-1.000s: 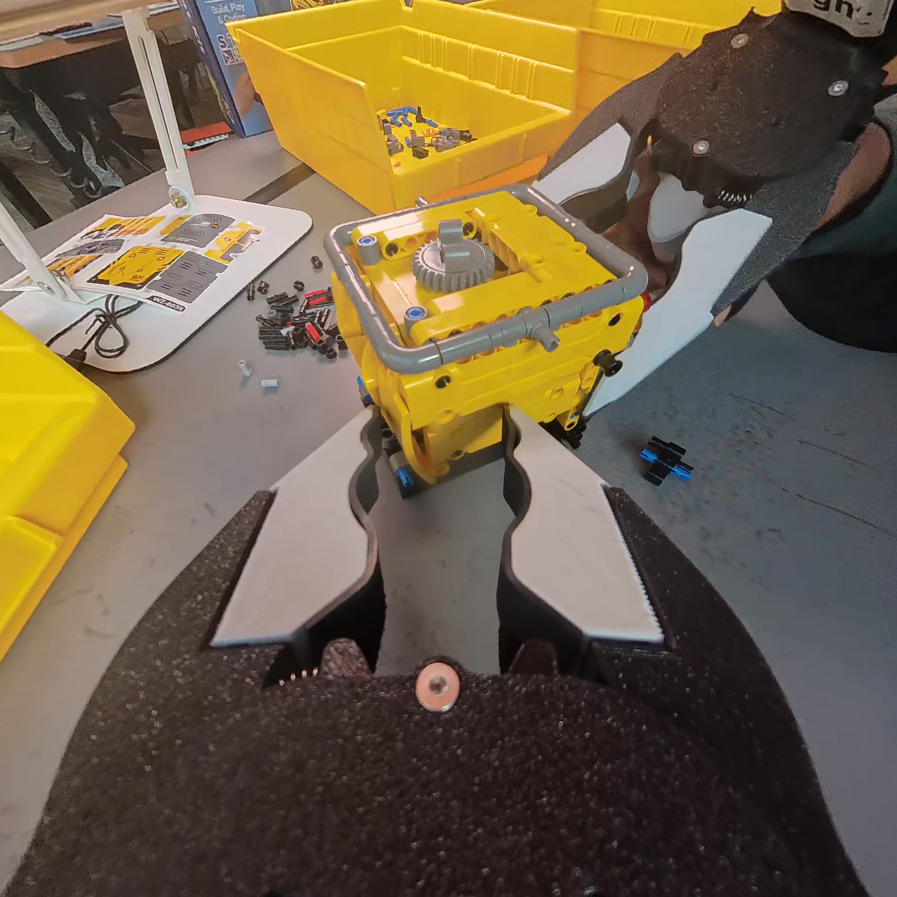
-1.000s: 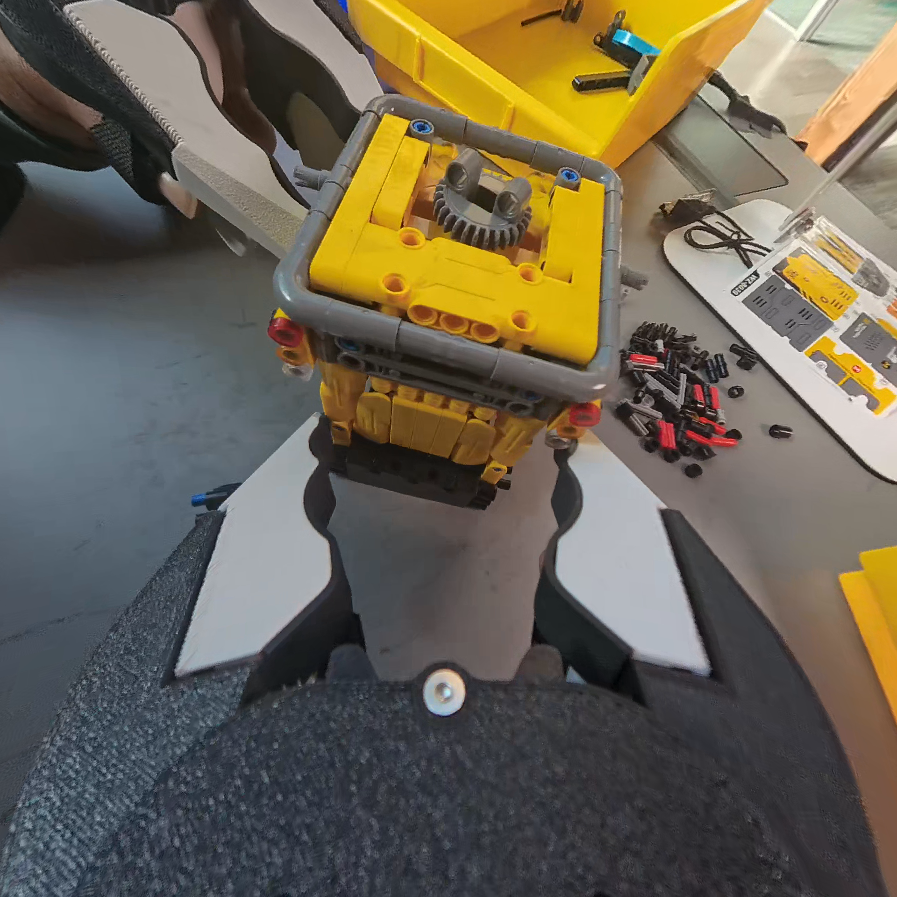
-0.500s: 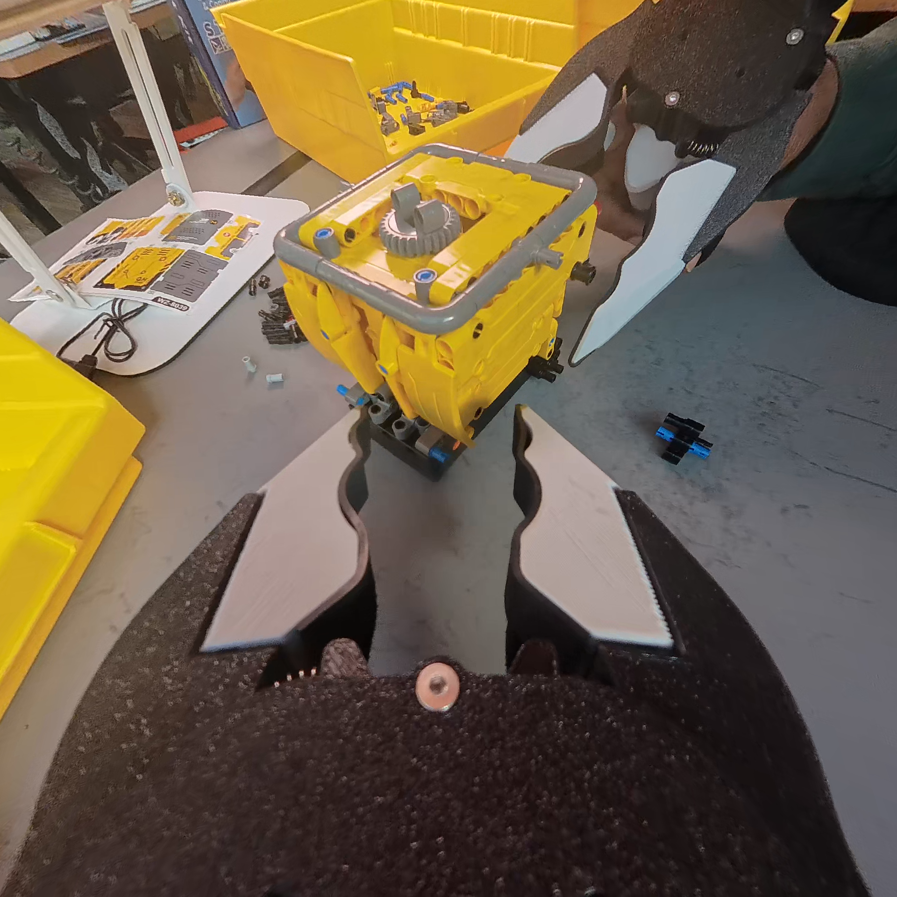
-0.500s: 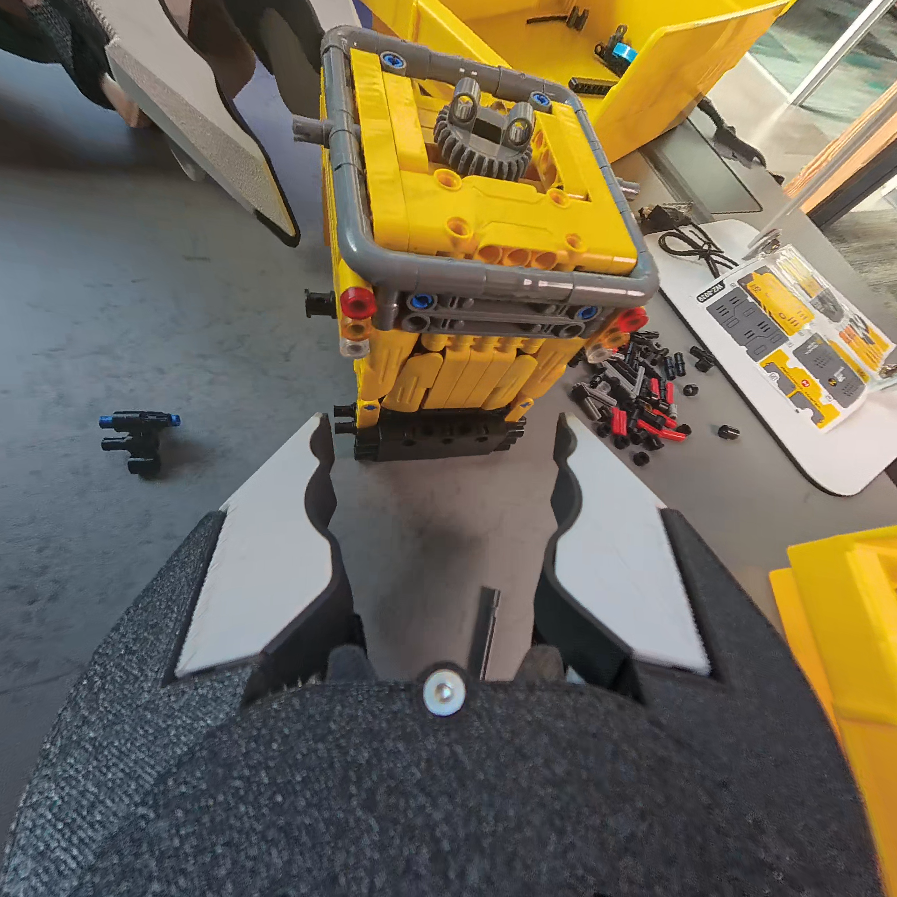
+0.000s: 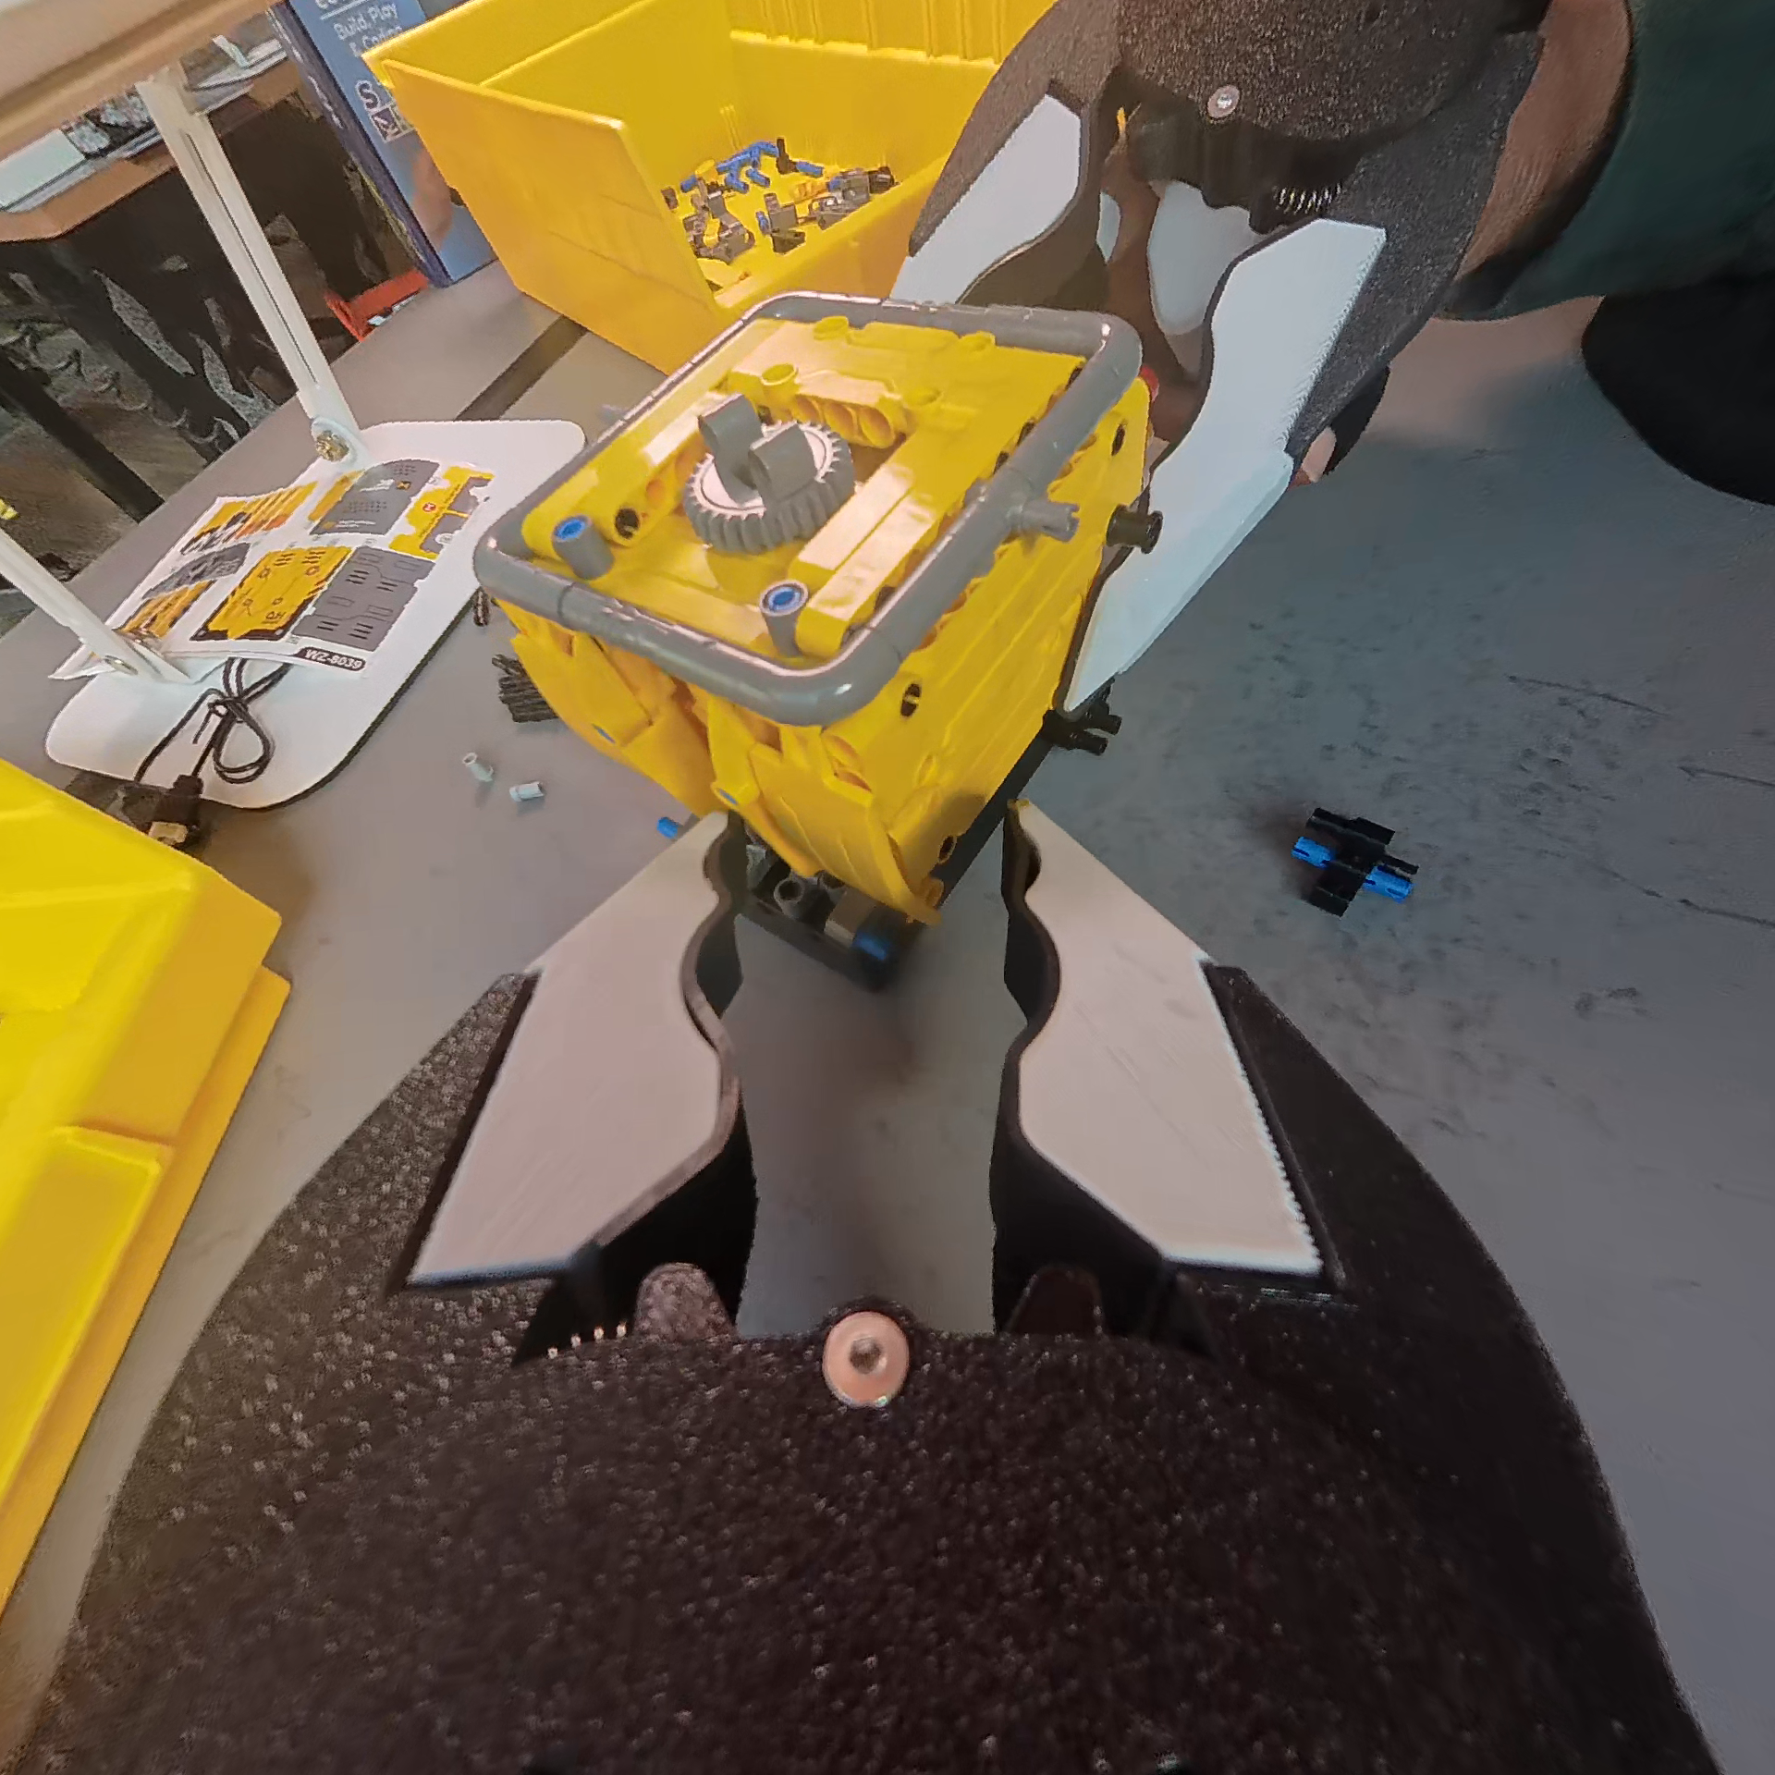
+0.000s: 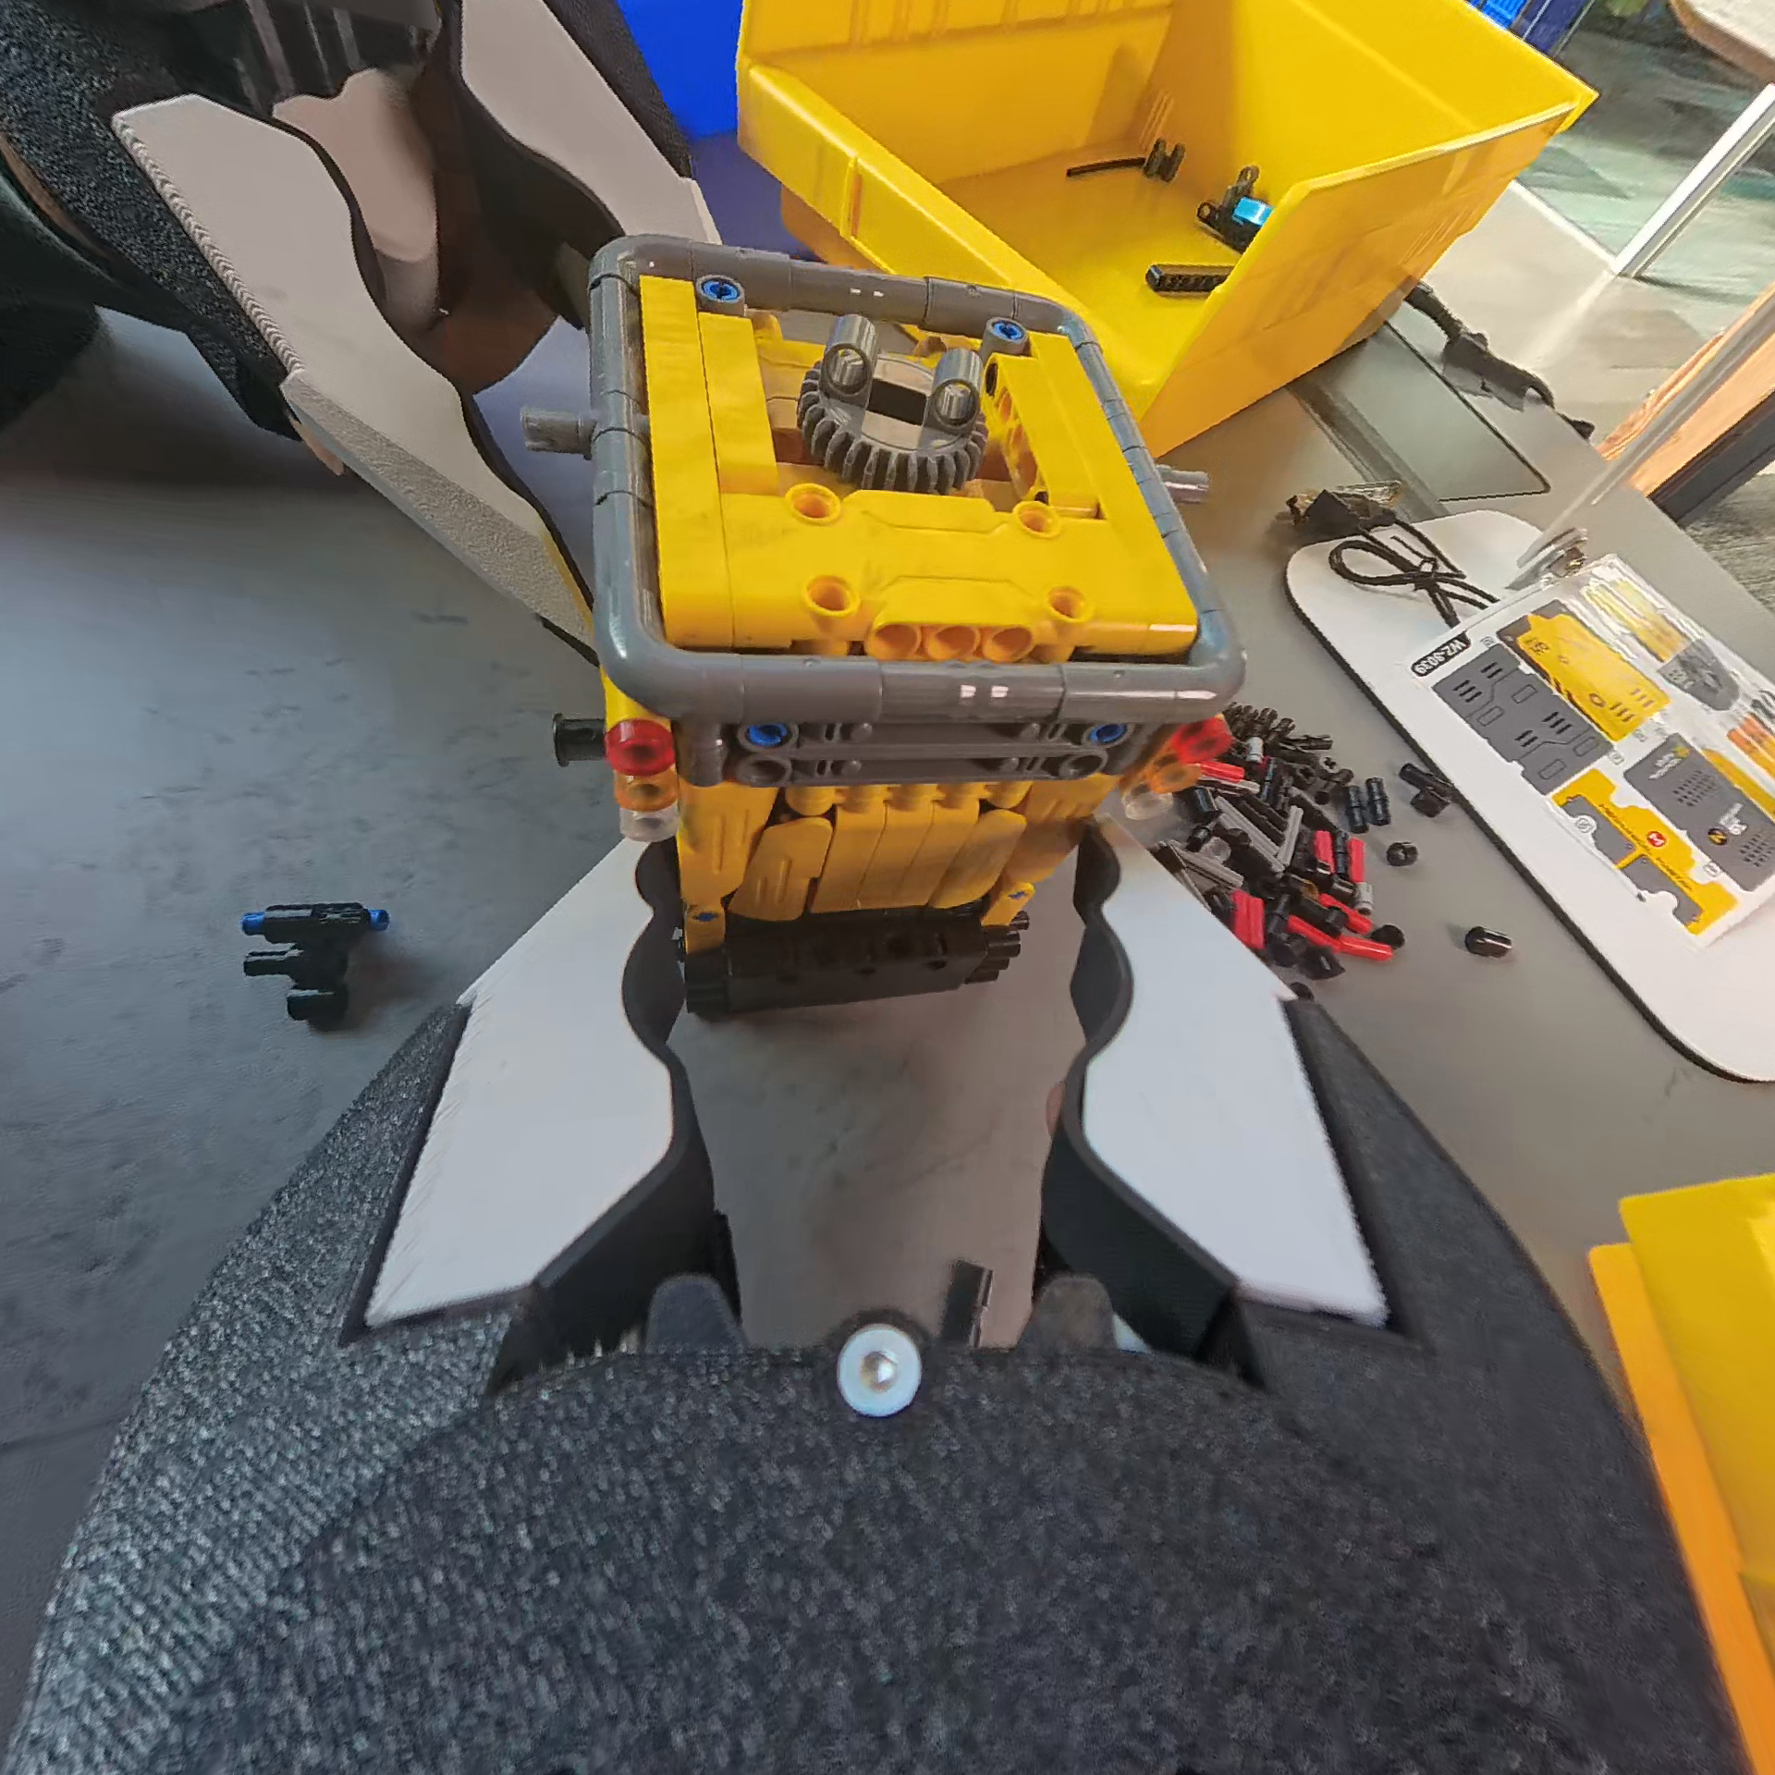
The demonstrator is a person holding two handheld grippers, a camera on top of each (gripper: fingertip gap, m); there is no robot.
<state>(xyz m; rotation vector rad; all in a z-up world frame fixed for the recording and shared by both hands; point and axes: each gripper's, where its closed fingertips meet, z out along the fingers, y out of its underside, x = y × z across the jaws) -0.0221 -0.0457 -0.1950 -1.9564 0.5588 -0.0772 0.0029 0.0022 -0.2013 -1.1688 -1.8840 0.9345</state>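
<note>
A yellow brick-built model point(image 5: 845, 595) with a grey tube frame and a grey gear on top stands on the grey table point(image 5: 1441, 1105). My left gripper point(image 5: 862, 836) is shut across one lower corner of it, both tips against its black base. Its near finger point(image 6: 403, 423) lies along the model's far left side in the right wrist view. My right gripper point(image 6: 874, 855) is open around the model's point(image 6: 893, 576) lower front. Its left pad is at the model's edge and a gap shows at the right pad. One of its fingers point(image 5: 1201, 499) lies along the model's right side.
Open yellow bins point(image 5: 576, 192) point(image 6: 960, 144) stand behind the model, and another yellow bin point(image 5: 96, 1057) at the side. A pile of black, red and grey pins point(image 6: 1277, 864), a black-and-blue piece point(image 5: 1349, 860) and a white lamp base with a leaflet point(image 5: 317, 595) lie around.
My left gripper opened off the model's base, then closed again on its corner as the model turned. My right gripper's fingers have narrowed around the model's front.
</note>
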